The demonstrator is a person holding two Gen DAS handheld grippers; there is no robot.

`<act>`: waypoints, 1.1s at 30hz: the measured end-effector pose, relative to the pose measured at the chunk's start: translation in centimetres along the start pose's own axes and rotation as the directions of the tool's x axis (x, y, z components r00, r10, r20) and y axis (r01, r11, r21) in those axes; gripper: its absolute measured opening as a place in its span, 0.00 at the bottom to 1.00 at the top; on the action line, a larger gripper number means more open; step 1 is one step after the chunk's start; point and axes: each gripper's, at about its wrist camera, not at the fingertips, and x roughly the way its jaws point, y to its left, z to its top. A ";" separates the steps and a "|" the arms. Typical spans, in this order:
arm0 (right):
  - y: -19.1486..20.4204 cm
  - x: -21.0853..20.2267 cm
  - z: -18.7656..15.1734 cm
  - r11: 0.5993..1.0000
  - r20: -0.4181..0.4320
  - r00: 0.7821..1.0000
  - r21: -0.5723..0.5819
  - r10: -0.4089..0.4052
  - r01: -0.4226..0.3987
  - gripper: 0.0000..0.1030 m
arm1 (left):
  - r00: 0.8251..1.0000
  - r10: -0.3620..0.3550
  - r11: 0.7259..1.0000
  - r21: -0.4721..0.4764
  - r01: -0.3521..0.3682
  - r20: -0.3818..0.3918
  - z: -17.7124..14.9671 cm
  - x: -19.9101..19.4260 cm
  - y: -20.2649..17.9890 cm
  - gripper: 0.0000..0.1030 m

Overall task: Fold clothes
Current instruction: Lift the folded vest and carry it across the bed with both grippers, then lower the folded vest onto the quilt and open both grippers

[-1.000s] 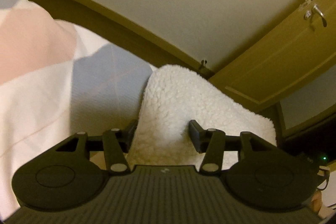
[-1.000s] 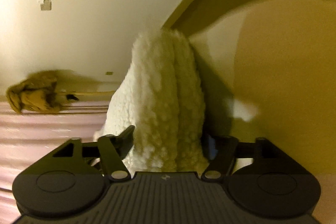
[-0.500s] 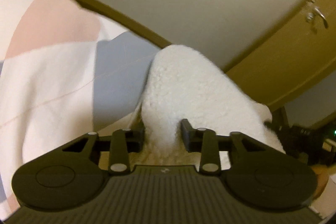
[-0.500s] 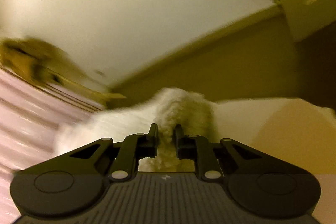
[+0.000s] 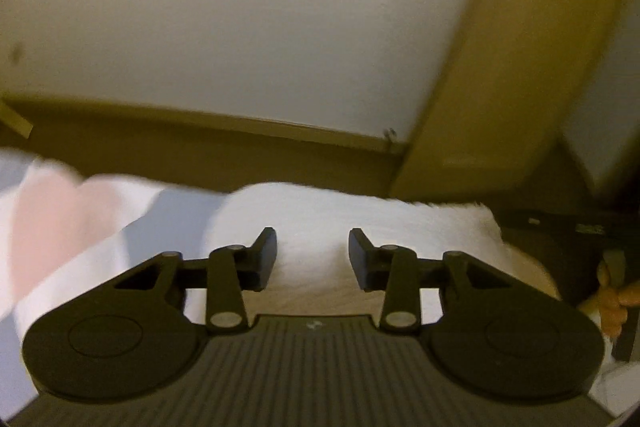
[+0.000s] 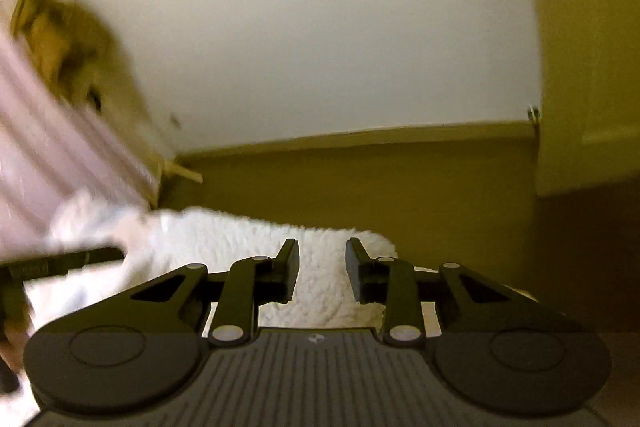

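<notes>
A white fleece garment (image 5: 360,215) lies low and spread on the bed in front of both grippers. My left gripper (image 5: 312,247) sits down on it, and fleece fills the narrow gap between its fingers, which looks held. In the right wrist view the same fleece (image 6: 224,239) stretches off to the left. My right gripper (image 6: 322,259) hovers just over its near right end with the fingers a little apart. Fleece shows below that gap, not pinched. Both views are motion-blurred.
A pink, blue and white bed cover (image 5: 60,227) lies to the left of the fleece. A pale wall and a brown door (image 5: 520,67) stand behind. A person's hand (image 5: 612,303) shows at the right edge. A brown fuzzy item (image 6: 68,39) rests on pink striped fabric (image 6: 40,147).
Both grippers closed on the raised fleece, then swung it down so it now lies flat. The right gripper's fingers have since spread apart. The left gap looks unchanged.
</notes>
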 end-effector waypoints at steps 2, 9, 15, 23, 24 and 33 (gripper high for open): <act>0.4 1.9 -1.3 0.995 -0.021 0.998 -0.080 -0.060 0.058 0.30 | 0.999 0.030 0.998 0.050 -0.028 -0.045 -0.1 2.8 -1.2 0.30; 1.1 6.2 -4.9 0.957 -0.070 0.988 -0.265 -0.138 0.115 0.29 | 0.992 0.098 0.994 0.059 -0.094 -0.073 -1.9 6.9 -1.5 0.31; 2.0 1.9 -2.5 0.962 -0.010 0.994 -0.254 -0.105 0.099 0.31 | 0.976 0.216 0.974 0.067 -0.217 0.017 -1.2 3.0 -1.8 0.23; 7.4 -3.6 -7.7 0.922 -0.058 0.998 -0.386 0.005 -0.027 0.30 | 0.960 0.270 0.961 0.076 -0.265 -0.074 -5.6 0.9 -2.6 0.25; 7.5 -2.8 -9.0 0.912 -0.083 0.996 -0.411 -0.031 -0.006 0.30 | 0.954 0.282 0.958 0.085 -0.274 -0.100 -6.4 1.8 -2.7 0.26; 7.8 -2.8 -8.9 0.871 -0.059 0.997 -0.491 -0.056 0.020 0.29 | 0.936 0.341 0.940 0.039 -0.339 -0.090 -6.3 -2.0 -4.4 0.21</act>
